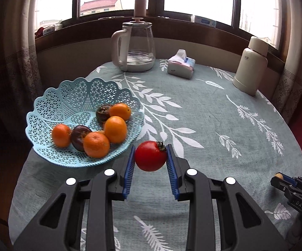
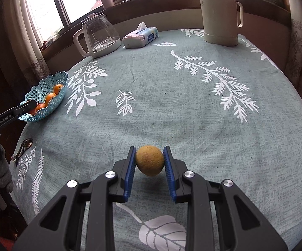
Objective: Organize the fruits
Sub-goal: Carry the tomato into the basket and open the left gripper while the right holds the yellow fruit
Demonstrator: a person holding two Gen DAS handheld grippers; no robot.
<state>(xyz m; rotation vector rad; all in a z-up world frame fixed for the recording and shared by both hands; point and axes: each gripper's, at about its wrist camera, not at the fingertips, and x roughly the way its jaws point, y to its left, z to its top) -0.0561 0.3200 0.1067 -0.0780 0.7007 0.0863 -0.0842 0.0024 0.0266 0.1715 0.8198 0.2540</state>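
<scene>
From the left wrist, your left gripper point(image 1: 151, 156) clamps a round red tomato-like fruit point(image 1: 150, 156) just beside the pale blue lattice plastic basket point(image 1: 52, 96). From the right wrist, your right gripper point(image 2: 149, 160) pinches a small yellow-brown round fruit point(image 2: 149, 160) above the leaf-patterned teal tablecloth point(image 2: 172, 104).

The left gripper point(image 1: 151, 156) clamps a red fruit point(image 1: 150, 156) between its blue pads point(image 1: 130, 167), just beside a pale blue basket point(image 1: 46, 104) that holds oranges point(image 1: 115, 129) and dark fruits point(image 1: 80, 137). Farther back on the worktop point(image 1: 213, 129) stand a glass kettle point(image 1: 136, 48), a tissue pack point(image 1: 181, 65) and a cream flask point(image 1: 250, 67). The right gripper point(image 1: 280, 178) shows at the right edge.
</scene>
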